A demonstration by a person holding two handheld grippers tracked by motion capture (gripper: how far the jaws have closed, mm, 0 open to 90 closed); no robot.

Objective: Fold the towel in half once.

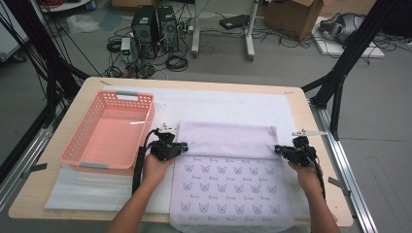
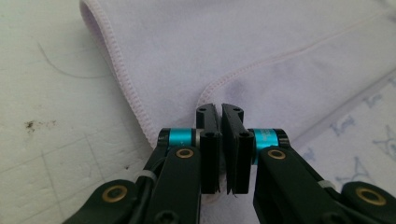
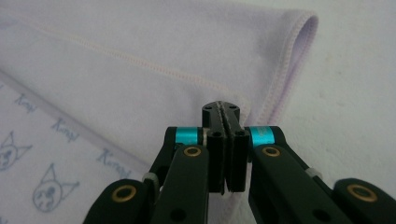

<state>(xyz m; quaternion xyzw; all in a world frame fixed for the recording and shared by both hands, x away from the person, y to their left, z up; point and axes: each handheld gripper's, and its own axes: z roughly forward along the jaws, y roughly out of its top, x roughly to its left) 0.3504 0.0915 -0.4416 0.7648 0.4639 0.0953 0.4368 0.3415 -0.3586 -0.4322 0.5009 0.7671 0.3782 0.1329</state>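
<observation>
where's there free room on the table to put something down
Free: inside the pink basket, the white mat strip beyond the towel, and the mat's near left corner. Crowded: mid-table, where the left gripper and right gripper pinch the towel.

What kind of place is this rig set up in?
Probably a robotics lab or data-collection workspace: two black desktop computer towers with tangled cables on the grey floor, a black metal frame around the light wooden table, and cardboard boxes behind.
</observation>
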